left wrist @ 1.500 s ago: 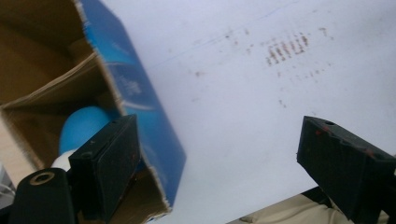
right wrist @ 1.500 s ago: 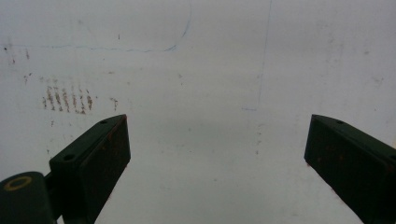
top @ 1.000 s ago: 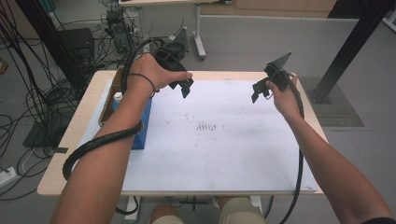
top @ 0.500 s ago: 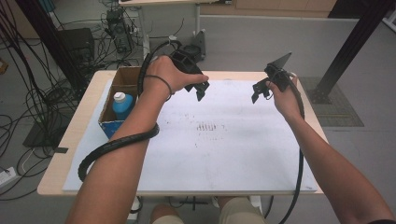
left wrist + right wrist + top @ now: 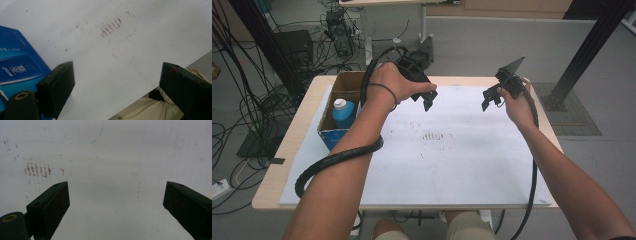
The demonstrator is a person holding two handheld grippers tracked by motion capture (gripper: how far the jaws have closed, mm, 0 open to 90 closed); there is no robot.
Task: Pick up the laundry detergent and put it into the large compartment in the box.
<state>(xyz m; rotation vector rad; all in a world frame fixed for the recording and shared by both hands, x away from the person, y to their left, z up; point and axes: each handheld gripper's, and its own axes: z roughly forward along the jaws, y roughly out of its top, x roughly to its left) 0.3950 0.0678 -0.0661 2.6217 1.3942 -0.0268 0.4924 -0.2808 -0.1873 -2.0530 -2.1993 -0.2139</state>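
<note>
Standing upright inside a cardboard box [image 5: 343, 85] at about nine o'clock on the table [image 5: 302, 127]: a blue bottle [image 5: 343, 115] with a white cap, long axis vertical, cap up. Sits against the box's near blue wall, apart from both tools. Left gripper [image 5: 424, 99] hovering above the white sheet [image 5: 452, 165], toward three o'clock of the bottle and slightly farther up the table, jaws spread wide with nothing between them; seen from its own camera [image 5: 112, 82], blue box wall [image 5: 17, 65] at lower left, so bottle off to that side rather than ahead. Right gripper [image 5: 490, 98] held up near one o'clock of the table, well apart from the box, jaws likewise released and empty [image 5: 115, 200], looking down on bare sheet with faint brown marks [image 5: 37, 169]. Left hand [image 5: 397, 82] clearly nearer. Judged: reaching the bottle calls for swinging the left tool back toward nine o'clock and dropping over the cap from above.
</note>
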